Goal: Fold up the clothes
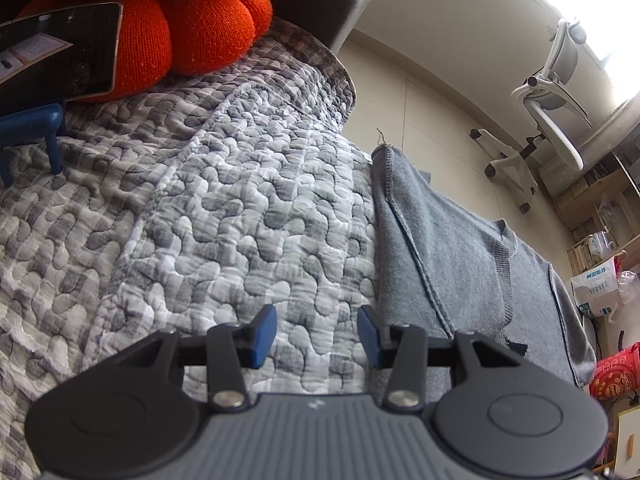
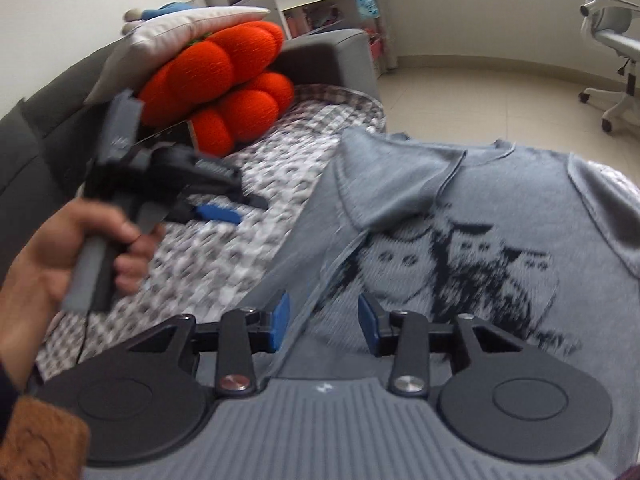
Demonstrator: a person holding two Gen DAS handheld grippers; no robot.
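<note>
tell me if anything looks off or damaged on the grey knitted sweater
A loose thread sticks up from the corner of the grey knitted sweater at its stitched hem, near the grey-and-white quilted cover. Otherwise nothing looks damaged; one sleeve lies folded across the chest.

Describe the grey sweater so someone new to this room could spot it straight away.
Find the sofa covered by a grey-and-white quilted blanket. The grey sweater lies on it, at the end away from the orange cushions. Only it carries a dark knitted owl picture.
</note>
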